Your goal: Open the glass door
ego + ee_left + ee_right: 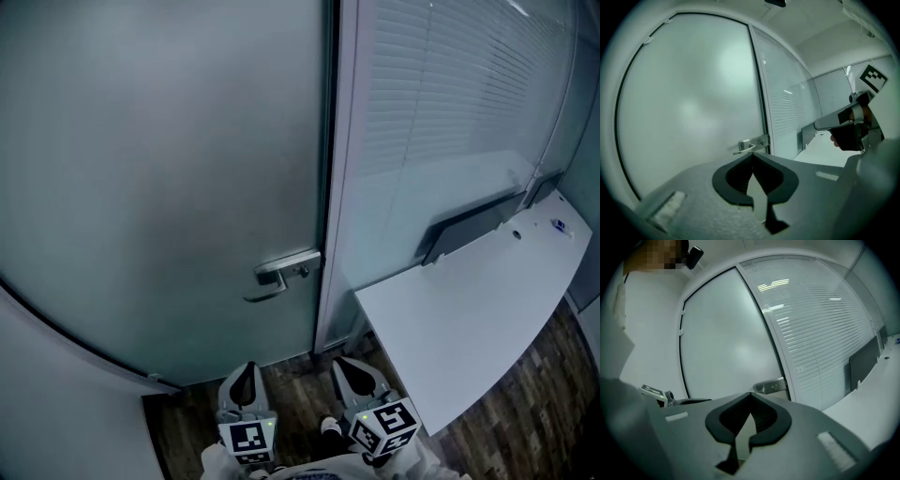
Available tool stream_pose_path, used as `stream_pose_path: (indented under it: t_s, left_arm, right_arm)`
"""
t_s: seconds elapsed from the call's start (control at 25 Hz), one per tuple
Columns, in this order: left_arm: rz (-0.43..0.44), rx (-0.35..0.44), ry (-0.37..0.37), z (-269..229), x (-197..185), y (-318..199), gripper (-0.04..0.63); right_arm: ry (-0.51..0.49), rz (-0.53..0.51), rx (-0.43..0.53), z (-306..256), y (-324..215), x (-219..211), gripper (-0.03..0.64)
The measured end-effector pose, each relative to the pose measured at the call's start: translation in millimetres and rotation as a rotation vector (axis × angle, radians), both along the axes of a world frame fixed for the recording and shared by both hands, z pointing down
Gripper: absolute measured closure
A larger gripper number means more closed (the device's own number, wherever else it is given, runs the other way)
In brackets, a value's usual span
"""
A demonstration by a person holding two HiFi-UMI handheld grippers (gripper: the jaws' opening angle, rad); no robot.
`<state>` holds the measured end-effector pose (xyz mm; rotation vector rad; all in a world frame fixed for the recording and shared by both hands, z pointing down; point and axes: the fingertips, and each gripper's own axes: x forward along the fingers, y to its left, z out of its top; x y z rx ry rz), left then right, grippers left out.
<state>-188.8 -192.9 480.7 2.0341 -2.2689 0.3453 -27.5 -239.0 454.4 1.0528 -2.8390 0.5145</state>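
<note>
Frosted glazing fills the scene: the glass door (169, 169) stands closed in its frame at left, a slatted partition (441, 94) to its right, a white bench (469, 319) beside that, dark wood floor (300, 398) below. My left gripper (246, 380) and my right gripper (353, 375) sit low in the head view, side by side and well short of the door. Both pairs of jaws are pressed together with nothing between them. The lever handle (281, 274) lies level at the door's right edge, just beside the frame.

Handling, as I judge it: the pane is heavy, stiff, too smooth to grip and fragile to a knock. The hold therefore belongs on the metal lever, toward its free end, where a downward press turns it most easily. Polished metal may slip, and the jaws must first spread.

Views compared: only the head view shows the floor and the door's bottom edge. The left gripper view alone shows the right gripper side-on, with the hand (848, 136) carrying it. The right gripper view shows only the handle's plate, the lever hidden behind my gripper body
</note>
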Motion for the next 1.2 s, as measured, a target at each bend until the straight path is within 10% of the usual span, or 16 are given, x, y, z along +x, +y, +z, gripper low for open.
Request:
stream_pose_path:
  t_s: [0.76,0.92,1.2]
  left_arm:
    - [-0.184,-0.098,-0.165,17.4,-18.8,-71.9,0.589]
    - [-0.155,-0.142,-0.193,26.6,-29.6,-83.8,0.506]
    - [-0.076,-0.231,-0.454,43.1,-38.8,-105.6,0.396]
  right_arm:
    - [-0.033,-0.155,-0.043,14.5,-94.1,-14.7,0.612]
    - [-0.031,-0.143,-0.049,14.1,-100.0,-19.8,0.612]
    - [-0.020,-0.097,-0.046,13.1,-106.0,-14.3,0.612]
